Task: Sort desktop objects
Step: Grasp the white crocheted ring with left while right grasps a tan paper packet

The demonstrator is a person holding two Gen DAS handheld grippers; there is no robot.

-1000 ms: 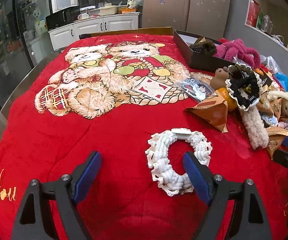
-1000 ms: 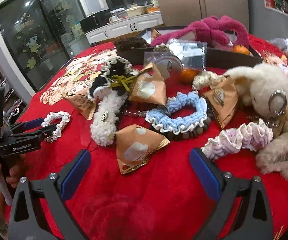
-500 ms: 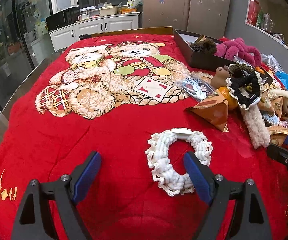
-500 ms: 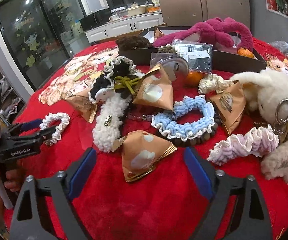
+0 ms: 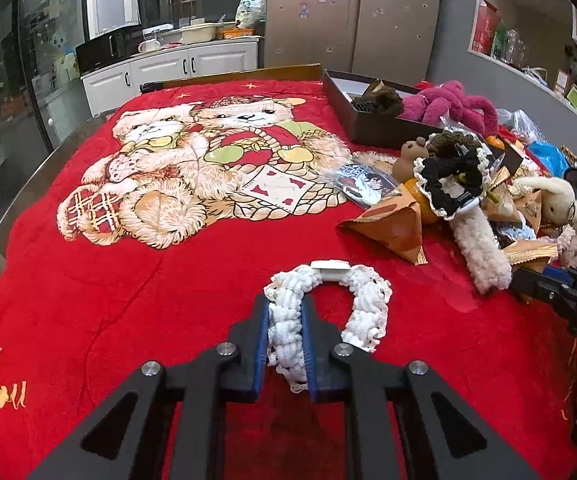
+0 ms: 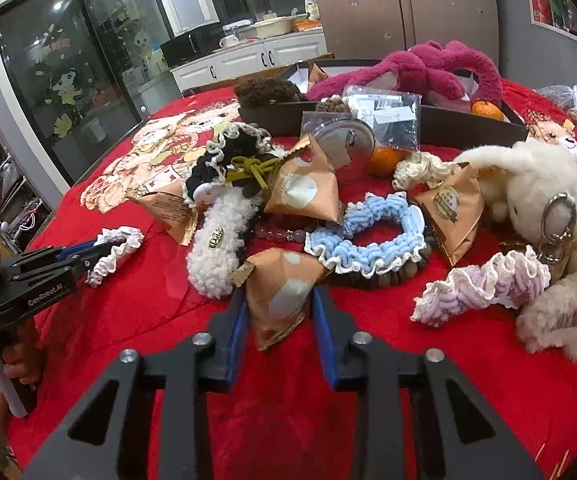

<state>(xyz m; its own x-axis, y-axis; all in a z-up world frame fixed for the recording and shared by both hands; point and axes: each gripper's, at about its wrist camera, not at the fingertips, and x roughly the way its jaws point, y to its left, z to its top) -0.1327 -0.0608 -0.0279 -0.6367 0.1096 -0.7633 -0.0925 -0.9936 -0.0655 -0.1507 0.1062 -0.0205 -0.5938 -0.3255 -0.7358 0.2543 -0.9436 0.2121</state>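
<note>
The left tool [image 5: 285, 334], marked "GenRobot.AI", is clamped on a white scrunchie [image 5: 330, 300]; the right tool [image 6: 278, 322] is clamped on a tan snack packet [image 6: 282, 292]; the blanket [image 5: 88, 300] reads "You".

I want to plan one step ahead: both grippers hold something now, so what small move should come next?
Probably lift both straight up: the left gripper pinches the white scrunchie and the right gripper pinches a brown packet, and both items seem to rest on the red blanket.

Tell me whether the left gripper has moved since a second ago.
Yes. The left gripper has shut on the white scrunchie, which lies at the same spot on the red blanket.
</note>
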